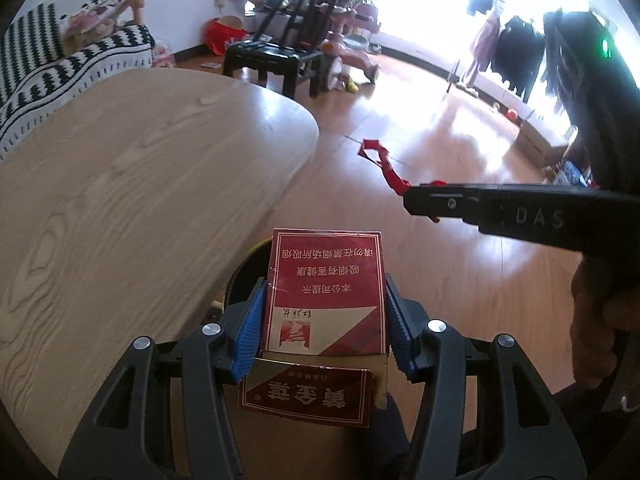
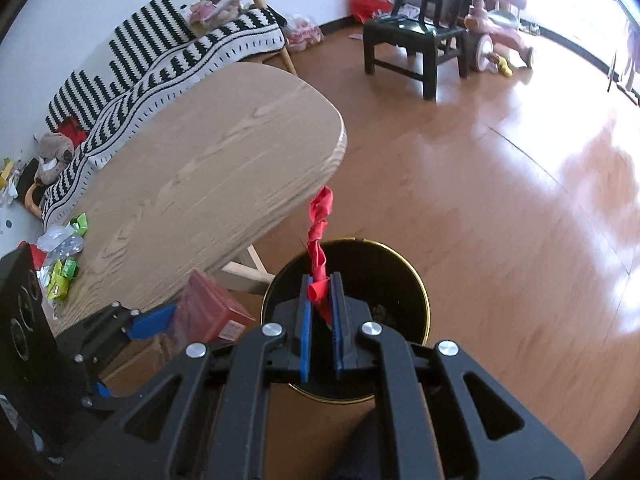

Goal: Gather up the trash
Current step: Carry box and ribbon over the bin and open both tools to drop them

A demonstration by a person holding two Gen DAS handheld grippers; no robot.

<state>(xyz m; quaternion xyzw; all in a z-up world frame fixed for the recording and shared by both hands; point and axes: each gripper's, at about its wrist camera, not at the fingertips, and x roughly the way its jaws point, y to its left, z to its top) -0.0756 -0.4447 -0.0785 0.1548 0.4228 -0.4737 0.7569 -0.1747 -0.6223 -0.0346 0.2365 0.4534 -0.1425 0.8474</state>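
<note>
A red cigarette box (image 1: 324, 292) with white print sits between the blue pads of my left gripper (image 1: 324, 312), which is shut on its sides. A second red pack (image 1: 308, 400) lies just under it, nearer the camera. My right gripper (image 2: 322, 292) is shut on a twisted red strip (image 2: 320, 232) that sticks up past its tips. Directly below it stands a black bin with a gold rim (image 2: 404, 268). In the left wrist view the right gripper (image 1: 416, 200) reaches in from the right, the red strip (image 1: 380, 160) trailing from it. The left gripper (image 2: 172, 320) and its red box (image 2: 212, 308) hang beside the bin.
A light wooden oval table (image 2: 200, 168) stands left of the bin, with green wrappers and foil scraps (image 2: 64, 256) at its near end. A striped sofa (image 2: 168, 52), a black chair (image 2: 416, 32) and a pink tricycle (image 2: 496, 28) stand farther off on the wooden floor (image 2: 500, 200).
</note>
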